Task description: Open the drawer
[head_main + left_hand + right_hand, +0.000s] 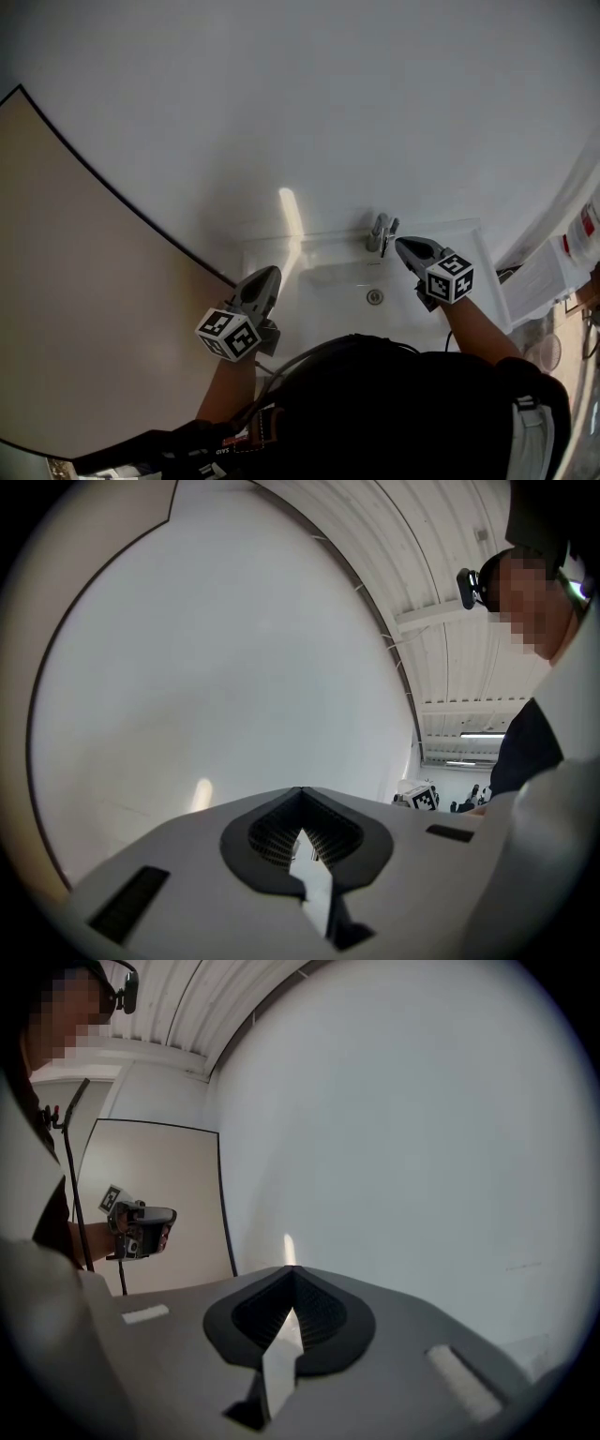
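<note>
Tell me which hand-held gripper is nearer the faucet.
Right. The right hand-held gripper is close beside the faucet, just right of it in the head view. The left hand-held gripper is well off to the faucet's left, near the sink at its left edge.

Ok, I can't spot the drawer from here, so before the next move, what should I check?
1. Drawer or handle in view: not ok, none shows in any view.
2. Left gripper empty: ok, fingers together on nothing.
3. Right gripper empty: ok, fingers together.
4. Right gripper clear of the faucet: cannot tell, they're very close.
5. Fingers open for a handle: not ok.
</note>
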Motion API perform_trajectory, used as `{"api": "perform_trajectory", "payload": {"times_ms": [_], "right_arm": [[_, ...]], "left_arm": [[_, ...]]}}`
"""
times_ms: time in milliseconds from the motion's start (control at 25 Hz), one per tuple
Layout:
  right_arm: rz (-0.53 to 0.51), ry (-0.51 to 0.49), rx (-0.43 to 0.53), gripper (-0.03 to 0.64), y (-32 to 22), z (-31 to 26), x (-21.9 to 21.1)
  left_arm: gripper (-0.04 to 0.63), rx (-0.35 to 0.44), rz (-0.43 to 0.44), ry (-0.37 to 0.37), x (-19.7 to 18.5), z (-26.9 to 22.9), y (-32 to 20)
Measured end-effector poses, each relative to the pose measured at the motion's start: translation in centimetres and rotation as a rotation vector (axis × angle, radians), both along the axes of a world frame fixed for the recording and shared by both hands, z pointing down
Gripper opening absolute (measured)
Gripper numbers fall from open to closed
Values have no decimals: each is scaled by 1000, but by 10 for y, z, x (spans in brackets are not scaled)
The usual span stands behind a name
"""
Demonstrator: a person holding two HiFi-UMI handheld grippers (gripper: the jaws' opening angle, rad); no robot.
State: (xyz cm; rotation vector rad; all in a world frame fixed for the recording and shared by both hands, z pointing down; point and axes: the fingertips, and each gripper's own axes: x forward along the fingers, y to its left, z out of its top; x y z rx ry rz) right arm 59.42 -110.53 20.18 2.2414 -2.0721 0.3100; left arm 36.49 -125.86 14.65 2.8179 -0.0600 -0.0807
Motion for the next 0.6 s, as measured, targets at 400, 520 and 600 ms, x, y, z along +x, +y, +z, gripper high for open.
{"api": "perform_trajectory", "payload": {"times_ms": [400, 520, 600], "right_arm": [[31, 18, -3, -2, 4, -5, 6], [33, 27, -4, -2, 4, -4, 6], [34, 30, -4, -2, 6, -3, 6]], "left_arm": [[0, 3, 31, -3, 7, -3, -2], [0, 5, 35, 0, 9, -1, -1], [0, 7, 38, 2, 10, -1, 0]]}}
